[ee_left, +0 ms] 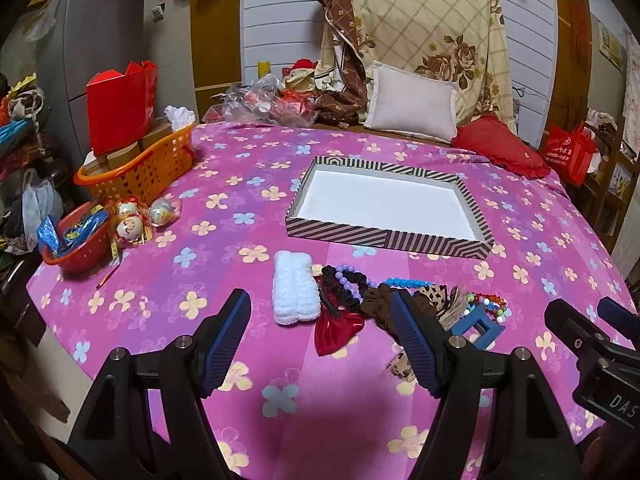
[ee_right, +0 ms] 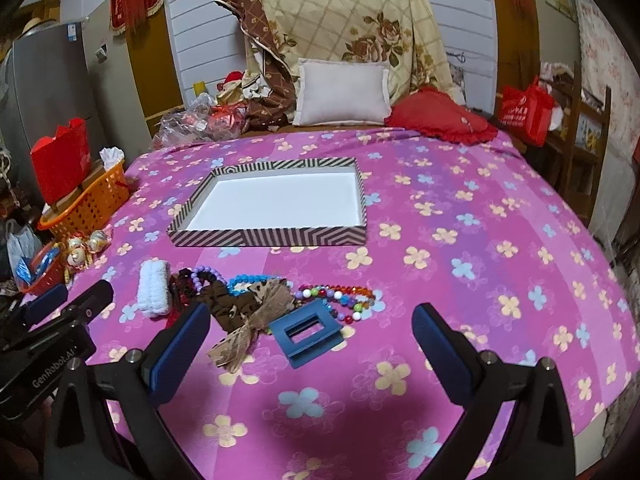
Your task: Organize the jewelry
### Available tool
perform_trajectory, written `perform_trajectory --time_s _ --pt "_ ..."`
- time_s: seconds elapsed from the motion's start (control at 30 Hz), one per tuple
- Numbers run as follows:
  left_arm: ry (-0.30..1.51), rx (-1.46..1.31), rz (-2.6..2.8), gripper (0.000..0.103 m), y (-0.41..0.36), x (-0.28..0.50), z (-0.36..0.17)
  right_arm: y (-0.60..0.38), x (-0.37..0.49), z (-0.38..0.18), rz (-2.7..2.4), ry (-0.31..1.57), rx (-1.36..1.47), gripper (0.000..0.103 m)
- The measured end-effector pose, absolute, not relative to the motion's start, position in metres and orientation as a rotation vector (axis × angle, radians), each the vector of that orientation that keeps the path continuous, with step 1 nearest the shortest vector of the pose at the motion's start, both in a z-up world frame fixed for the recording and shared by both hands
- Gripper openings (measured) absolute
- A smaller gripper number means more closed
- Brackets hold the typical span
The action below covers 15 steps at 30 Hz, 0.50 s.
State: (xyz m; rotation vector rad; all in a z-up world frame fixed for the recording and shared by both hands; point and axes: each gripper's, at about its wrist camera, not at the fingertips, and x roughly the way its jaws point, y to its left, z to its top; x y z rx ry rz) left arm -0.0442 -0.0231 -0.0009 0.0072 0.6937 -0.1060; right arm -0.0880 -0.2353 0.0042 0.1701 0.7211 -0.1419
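Not started: striped box (ee_right: 280,236) empty, jewelry pile (ee_right: 280,300) near it untouched; left gripper (ee_left: 320,344), right gripper (ee_right: 312,348) wide open, holding nothing.

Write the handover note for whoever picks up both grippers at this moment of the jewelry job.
Left gripper: open, empty, hovering above the pink cloth near the white headband and red bow.
Right gripper: open, empty, hovering near the blue hair clip.
Things: the striped box sits behind the pile and is empty. Headband, scrunchies, bow, ribbon bow, blue clip and bead strings all lie in one row on the cloth, in front of the box.
Done: nothing is in the box yet.
Left: move every piece from the row into the box.
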Motion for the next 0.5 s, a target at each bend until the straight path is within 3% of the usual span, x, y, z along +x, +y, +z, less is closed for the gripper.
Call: perform_trajectory --time_s 0.5 --pt "0.692 0.009 -0.101 0.067 -0.0231 -0.0460 -0.0039 -0.2317 -0.0850 0.0020 -0.149 0.790 0.156 0.102"
